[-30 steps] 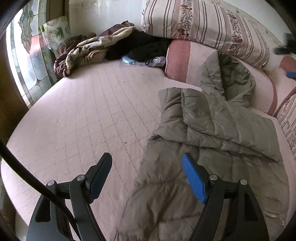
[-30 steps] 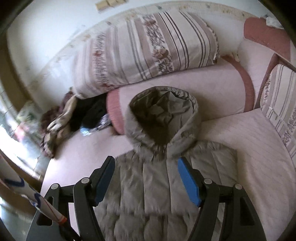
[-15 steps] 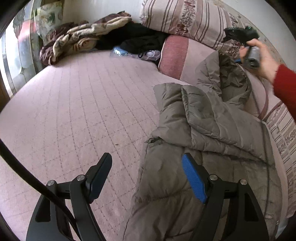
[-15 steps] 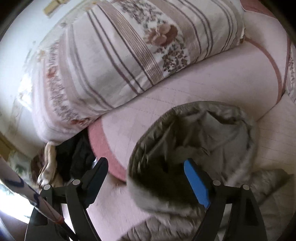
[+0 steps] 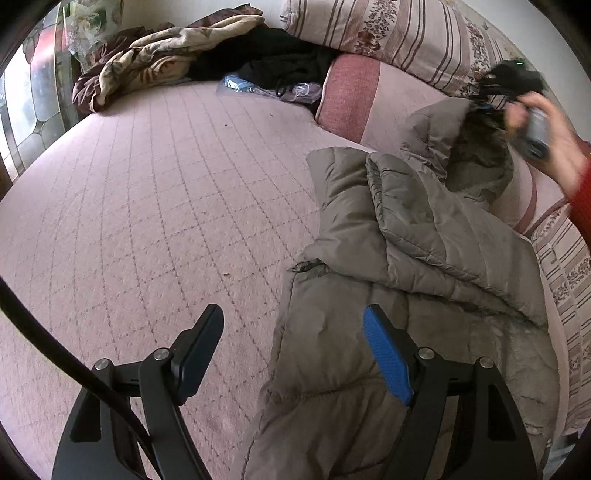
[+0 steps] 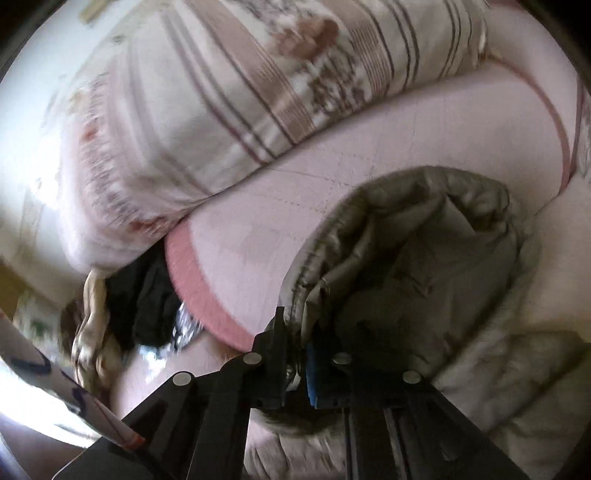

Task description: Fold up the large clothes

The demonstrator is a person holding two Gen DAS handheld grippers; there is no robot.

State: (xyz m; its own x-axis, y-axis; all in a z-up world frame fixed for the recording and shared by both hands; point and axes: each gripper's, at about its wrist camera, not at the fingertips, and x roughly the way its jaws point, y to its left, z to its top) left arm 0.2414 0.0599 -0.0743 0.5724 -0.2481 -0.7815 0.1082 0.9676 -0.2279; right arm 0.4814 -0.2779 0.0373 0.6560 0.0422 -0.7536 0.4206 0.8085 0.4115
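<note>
- Pink quilted bed (image 5: 155, 192) carries everything; its checked cover is bare on the left side, and a heap of other clothes (image 5: 166, 62) sits at the far edge under a striped floral pillow (image 5: 388, 33).
- Grey-olive puffer jacket (image 5: 406, 295) lies on the right side of the bed, one sleeve already folded across the body, the hem nearest the left wrist camera.
- Its hood (image 6: 424, 258) leans up against the pink bolster (image 6: 277, 221) at the head of the bed and gapes open, lining showing.
- Right claw (image 6: 295, 365) is closed on the hood's rim, a thin pinch of edge fabric between the two pads; the person's right hand (image 5: 546, 140) shows blurred behind it in the left wrist view.
- Left claw (image 5: 291, 354) hangs open above the jacket's left edge near the hem, holding nothing.
- Risk: slick padded fabric caught only at the rim could slip out as the hood is pulled over.
- Risk: with the body unpinned, the pull may drag the whole jacket and undo the folded sleeve.
</note>
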